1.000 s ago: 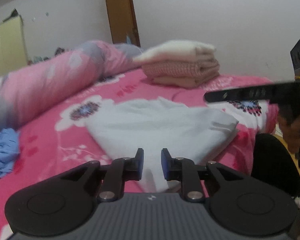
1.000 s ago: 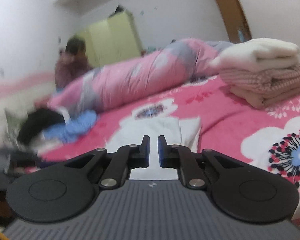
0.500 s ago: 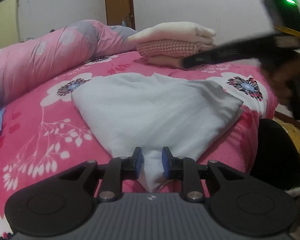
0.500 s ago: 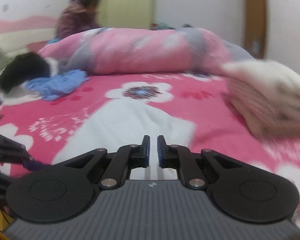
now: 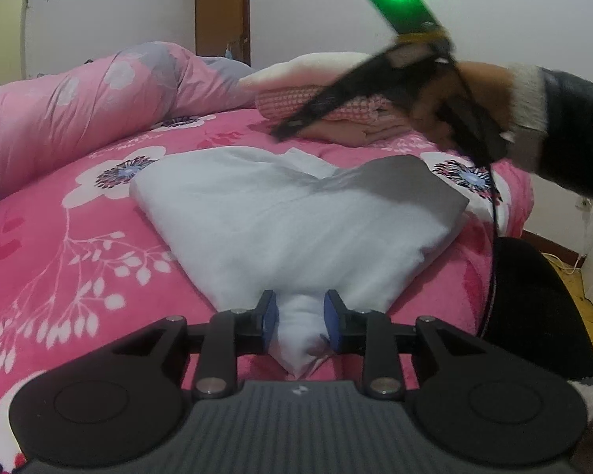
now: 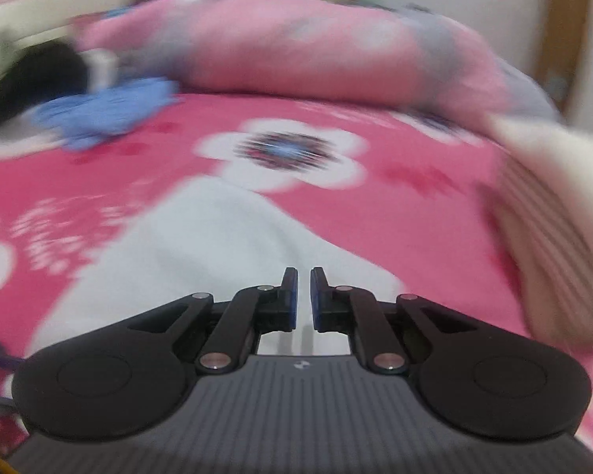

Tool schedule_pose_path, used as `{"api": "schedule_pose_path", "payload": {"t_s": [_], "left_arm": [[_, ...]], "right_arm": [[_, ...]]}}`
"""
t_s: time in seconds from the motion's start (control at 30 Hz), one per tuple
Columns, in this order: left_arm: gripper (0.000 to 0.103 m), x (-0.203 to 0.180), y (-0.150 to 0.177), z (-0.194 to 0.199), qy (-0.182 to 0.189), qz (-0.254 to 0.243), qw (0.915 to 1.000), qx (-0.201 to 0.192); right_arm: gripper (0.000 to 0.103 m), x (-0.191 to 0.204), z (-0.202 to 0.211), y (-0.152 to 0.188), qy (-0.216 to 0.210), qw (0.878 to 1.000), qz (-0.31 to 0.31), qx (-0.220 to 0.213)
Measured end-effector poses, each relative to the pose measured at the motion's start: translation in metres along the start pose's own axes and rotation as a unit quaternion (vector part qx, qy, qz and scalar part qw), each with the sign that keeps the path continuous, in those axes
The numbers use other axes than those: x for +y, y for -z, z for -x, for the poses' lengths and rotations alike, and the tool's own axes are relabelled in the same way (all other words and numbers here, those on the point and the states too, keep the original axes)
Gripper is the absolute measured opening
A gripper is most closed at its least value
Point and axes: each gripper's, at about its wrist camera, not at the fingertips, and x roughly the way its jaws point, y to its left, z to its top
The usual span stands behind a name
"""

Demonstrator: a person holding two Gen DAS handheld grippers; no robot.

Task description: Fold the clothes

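One white folded cloth garment (image 5: 288, 213) lies flat on the bed's pink flower-printed cover (image 5: 59, 260), near the bed's front edge. It tapers to a narrow tip facing the left wrist camera and widens away from it; its long axis runs from that tip toward the far stack. The left tongs (image 5: 299, 322) pinch this near tip, with the white fabric bunched between the two blue-padded fingers (image 5: 270, 318).

The right tongs (image 6: 303, 296), seen blurred in the left wrist view above the garment's right side, show their fingers nearly pressed together with only a thin gap and nothing between them. They hover over the white garment (image 6: 201, 245).

One stack of three folded items (image 5: 336, 98), cream on top, pink checked below, plain pink lowest, sits beyond the garment. One rolled pink quilt (image 5: 99, 94) lies at the far left. One crumpled blue cloth (image 6: 106, 112) rests farther along the bed. No legible writing is visible.
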Motion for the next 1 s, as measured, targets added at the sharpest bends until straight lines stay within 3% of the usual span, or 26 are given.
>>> {"api": "schedule_pose_path", "payload": {"t_s": [0.07,0.1,0.17,0.27,0.33,0.43,0.53,0.6,0.67,0.73,0.8,1.0], "left_arm": [[0.032,0.001,0.001,0.000,0.004,0.001,1.0000,-0.003],[0.032,0.001,0.002,0.000,0.006,0.001,1.0000,-0.004],[0.035,0.002,0.003,0.000,0.010,0.002,0.9999,-0.007],[0.037,0.002,0.004,0.001,0.014,0.003,0.9999,-0.009],[0.040,0.002,0.005,0.000,0.018,0.005,0.9997,-0.012],[0.045,0.001,0.006,0.001,0.022,0.003,0.9996,-0.015],[0.045,0.001,0.006,0.001,0.024,0.001,0.9996,-0.015],[0.045,0.001,0.006,0.000,0.024,0.002,0.9996,-0.013],[0.046,0.002,0.004,0.001,0.021,0.006,0.9997,-0.011],[0.046,0.002,0.003,0.000,0.018,0.010,0.9997,-0.009],[0.046,0.003,0.002,0.000,0.020,0.014,0.9997,-0.008],[0.047,-0.003,0.002,0.000,0.009,0.000,0.9999,-0.005]], "right_arm": [[0.004,-0.002,-0.024,-0.008,-0.042,0.999,0.003,0.016],[0.004,-0.008,-0.044,-0.008,-0.041,0.999,-0.005,0.035],[0.004,-0.021,-0.083,-0.004,0.004,0.997,-0.004,0.079],[0.004,-0.039,-0.093,-0.012,0.029,0.996,-0.036,0.079],[0.006,-0.028,-0.075,-0.026,0.046,0.998,-0.007,0.053],[0.006,-0.003,-0.052,-0.051,-0.001,0.999,0.023,0.022],[0.006,0.017,-0.060,-0.066,-0.092,0.995,0.019,0.034],[0.006,0.029,-0.087,-0.067,-0.122,0.990,0.024,0.062],[0.004,0.036,-0.125,-0.060,-0.114,0.988,0.030,0.098],[0.002,0.030,-0.145,-0.054,-0.120,0.988,-0.005,0.094],[0.002,0.019,-0.141,-0.058,-0.121,0.987,-0.053,0.088],[0.006,-0.002,-0.055,-0.062,-0.064,0.996,-0.055,0.033]]}}
